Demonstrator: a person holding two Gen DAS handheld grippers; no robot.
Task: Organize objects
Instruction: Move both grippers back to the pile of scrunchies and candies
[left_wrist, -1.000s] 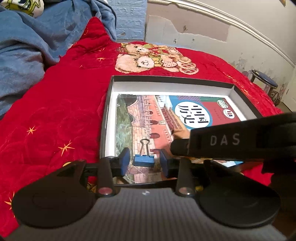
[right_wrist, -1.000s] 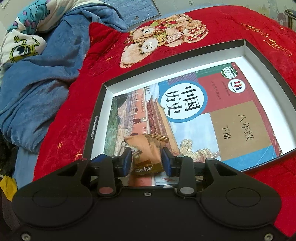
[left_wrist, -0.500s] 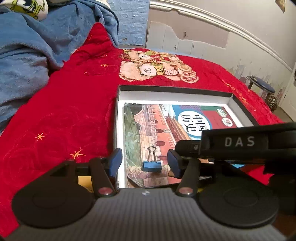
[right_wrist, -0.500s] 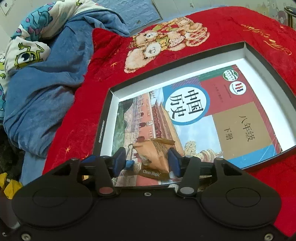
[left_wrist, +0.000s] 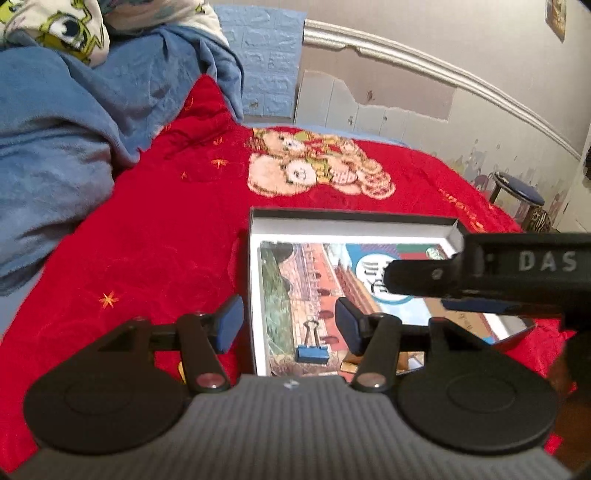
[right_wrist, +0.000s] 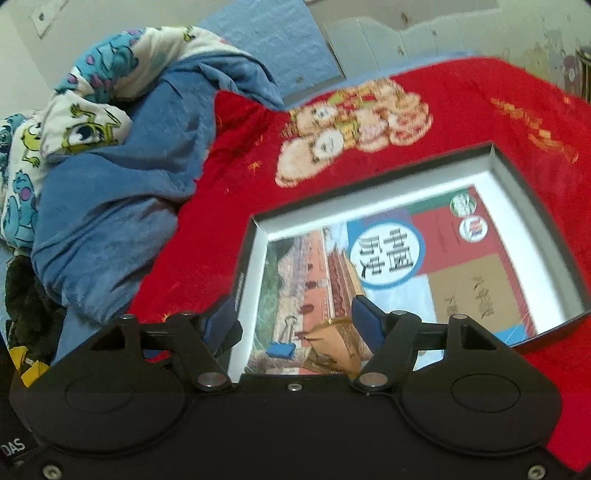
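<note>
red bear-print blanket (left_wrist: 155, 240) on a bed, peeling wall behind, blue bedding (right_wrist: 110, 206) heaped left.
shallow box (right_wrist: 535, 206) holds a textbook (right_wrist: 424, 258); binder clip (left_wrist: 312, 352) and snack packet (right_wrist: 332, 343) lie on it, released since a second ago. left gripper (left_wrist: 288, 325) wide and empty; right gripper (right_wrist: 295, 325) opening, crossing the left view.

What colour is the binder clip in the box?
Blue body with dark wire handles: the binder clip shows best in the left wrist view.

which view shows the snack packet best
The right wrist view: the orange snack packet lies in plain sight on the textbook. In the left wrist view only a sliver shows behind a gripper finger.
</note>
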